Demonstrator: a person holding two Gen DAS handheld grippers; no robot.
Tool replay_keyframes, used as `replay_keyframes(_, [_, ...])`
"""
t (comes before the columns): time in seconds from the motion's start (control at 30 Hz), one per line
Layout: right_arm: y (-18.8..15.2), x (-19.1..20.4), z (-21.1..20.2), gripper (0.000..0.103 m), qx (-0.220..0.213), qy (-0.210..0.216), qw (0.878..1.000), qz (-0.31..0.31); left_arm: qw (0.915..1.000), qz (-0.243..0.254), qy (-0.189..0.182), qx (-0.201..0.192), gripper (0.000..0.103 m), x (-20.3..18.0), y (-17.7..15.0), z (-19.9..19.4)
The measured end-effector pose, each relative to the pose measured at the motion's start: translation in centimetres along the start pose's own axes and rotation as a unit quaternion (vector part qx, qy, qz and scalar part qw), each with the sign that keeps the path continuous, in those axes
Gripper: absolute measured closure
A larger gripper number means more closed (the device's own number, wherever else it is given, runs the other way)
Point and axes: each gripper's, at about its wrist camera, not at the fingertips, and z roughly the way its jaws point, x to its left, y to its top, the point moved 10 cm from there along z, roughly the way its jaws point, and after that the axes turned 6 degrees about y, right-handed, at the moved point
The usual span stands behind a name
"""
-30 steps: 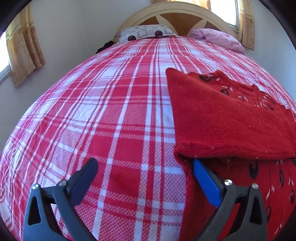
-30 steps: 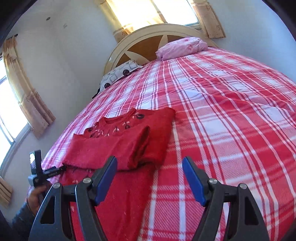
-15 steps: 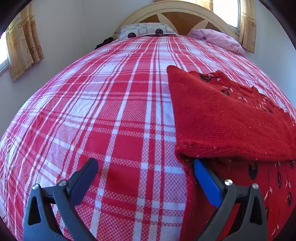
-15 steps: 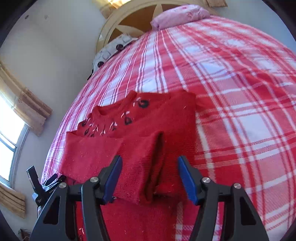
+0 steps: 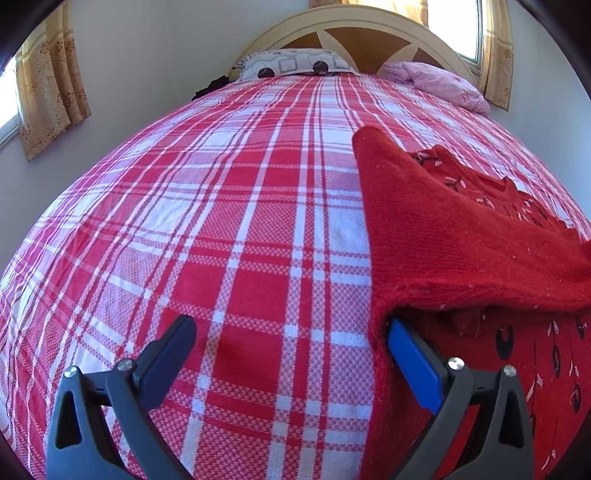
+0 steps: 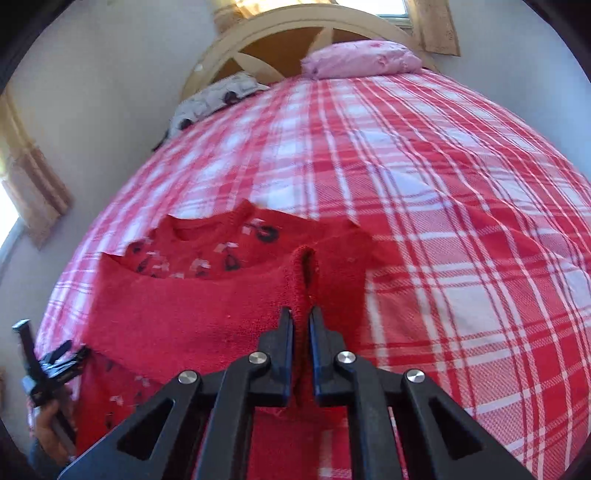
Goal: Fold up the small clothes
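A red knit sweater (image 5: pixel 461 240) with black and white motifs lies on the plaid bed cover (image 5: pixel 221 221), one sleeve folded across its chest. My left gripper (image 5: pixel 288 325) is open at the sweater's left edge, its blue-padded finger tucked under the folded sleeve and the other finger over bare cover. In the right wrist view, my right gripper (image 6: pixel 301 313) is closing its jaws on a raised ridge of the sweater (image 6: pixel 184 314), and red knit is pinched between the pads. The left gripper (image 6: pixel 48 365) shows at that view's lower left, held by a hand (image 6: pixel 44 424).
The red and white plaid cover (image 6: pixel 443 184) spreads over the whole bed. A patterned pillow (image 5: pixel 291 64) and a pink pillow (image 5: pixel 439 83) lie against the arched headboard (image 5: pixel 354 33). Curtained windows flank the bed, and walls stand close on both sides.
My right gripper moved in over the sweater, and its jaws went from wide open to pinching the fold of red knit. The left gripper stayed put and open.
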Motion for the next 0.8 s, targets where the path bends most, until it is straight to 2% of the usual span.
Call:
replay_keyframes(0.07, [-1.1, -0.2, 1.3, 0.096, 0.027, 0.023, 0.999, 0.006, 1.0, 0.0, -0.002, 0.001, 0.0, -0.1, 0.0, 0.0])
replay_keyframes(0.1, [-1.6, -0.4, 1.6, 0.095, 0.031, 0.006, 0.999, -0.006, 1.0, -0.001, -0.004, -0.001, 0.0, -0.1, 0.1, -0.1])
replay_keyframes(0.3, [-1.1, -1.0, 0.0, 0.092, -0.002, -0.001, 1.0, 0.012, 0.997, -0.048, -0.02, -0.058, 0.0, 1.6, 0.8, -2.9])
replay_keyframes(0.4, [-0.6, 0.2, -1.4, 0.09, -0.021, -0.016, 0.999, -0.022, 0.9937, -0.082, -0.011, -0.076, 0.0, 3.0, 1.4, -4.1])
replay_keyframes(0.47, [-0.5, 1.8, -2.0, 0.089, -0.026, -0.018, 0.998, -0.059, 0.9924, -0.084, -0.013, -0.09, 0.0, 2.9, 2.1, -5.0])
replay_keyframes(0.5, [-0.5, 2.6, -2.0, 0.085, -0.025, -0.015, 0.997, -0.073, 0.9922, -0.071, -0.018, -0.101, 0.0, 2.1, 2.7, -5.8])
replay_keyframes(0.6, [-1.1, 4.8, -1.6, 0.037, -0.014, 0.01, 0.995, -0.095, 0.9932, -0.024, -0.031, -0.11, 0.0, -0.7, 4.1, -6.9])
replay_keyframes(0.7, [-2.0, 7.3, -1.3, 0.037, -0.003, 0.056, 0.994, -0.094, 0.9927, 0.001, -0.03, -0.117, 0.0, -2.5, 4.3, -7.6])
replay_keyframes(0.73, [-2.6, 8.5, -1.3, 0.037, 0.005, 0.083, 0.992, -0.096, 0.9922, 0.011, -0.034, -0.119, 0.0, -3.1, 4.0, -7.7])
replay_keyframes(0.77, [-3.0, 9.5, -1.2, 0.037, 0.011, 0.096, 0.99, -0.103, 0.9922, 0.03, -0.029, -0.117, 0.0, -3.8, 3.5, -7.5])
replay_keyframes(0.8, [-3.5, 10.5, -1.1, 0.037, 0.013, 0.095, 0.988, -0.121, 0.9919, 0.059, -0.009, -0.112, 0.0, -4.4, 2.8, -7.1])
